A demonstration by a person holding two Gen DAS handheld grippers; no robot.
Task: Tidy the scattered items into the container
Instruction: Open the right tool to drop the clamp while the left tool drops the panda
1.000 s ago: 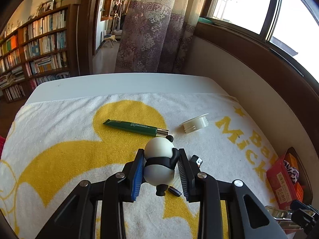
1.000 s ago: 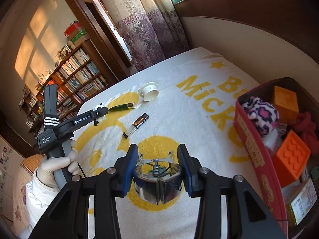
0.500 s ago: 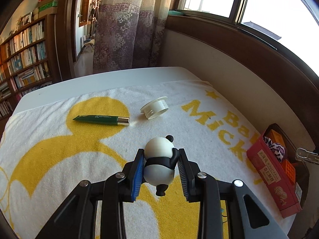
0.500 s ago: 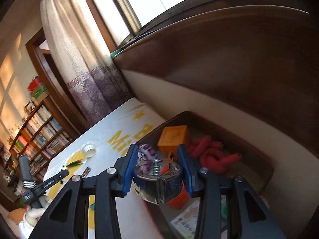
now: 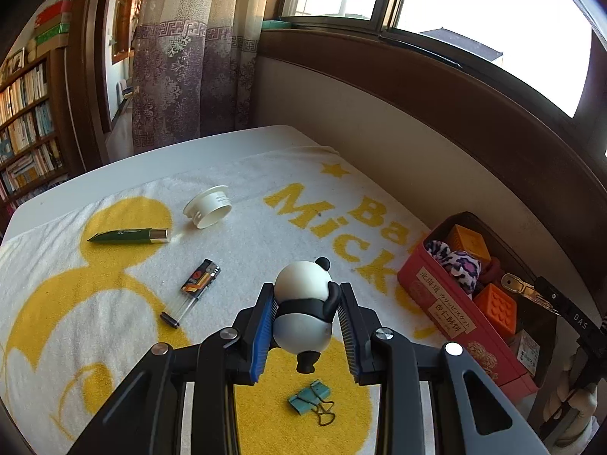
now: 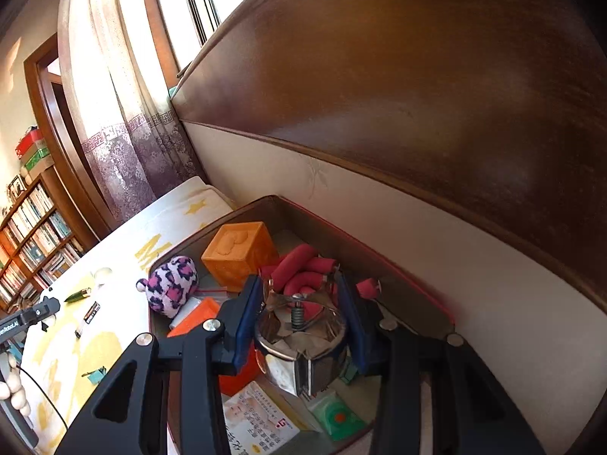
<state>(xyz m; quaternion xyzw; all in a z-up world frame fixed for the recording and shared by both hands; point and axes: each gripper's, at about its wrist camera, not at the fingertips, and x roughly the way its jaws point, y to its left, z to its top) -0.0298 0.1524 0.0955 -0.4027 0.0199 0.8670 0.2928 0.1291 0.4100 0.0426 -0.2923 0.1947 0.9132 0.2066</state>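
My left gripper (image 5: 305,326) is shut on a black and white panda figure (image 5: 303,313) and holds it above the yellow and white towel (image 5: 114,303). My right gripper (image 6: 299,326) is shut on a shiny metal tea strainer (image 6: 299,345) and holds it over the red tin box (image 6: 413,284); the box also shows in the left wrist view (image 5: 455,311). On the towel lie a lighter (image 5: 195,288), a green tube (image 5: 129,236), a white lid (image 5: 208,210) and a teal binder clip (image 5: 311,402).
The box holds an orange cube (image 6: 239,254), a purple spotted plush (image 6: 172,284), red foam rollers (image 6: 303,269), an orange block and printed cards. A padded wall with a wooden ledge runs right behind the box. A bookshelf (image 5: 26,121) stands far left.
My right gripper has carried the strainer from over the towel to above the box. My left gripper has swung right with the panda, bringing the box, lighter and clip into its view.
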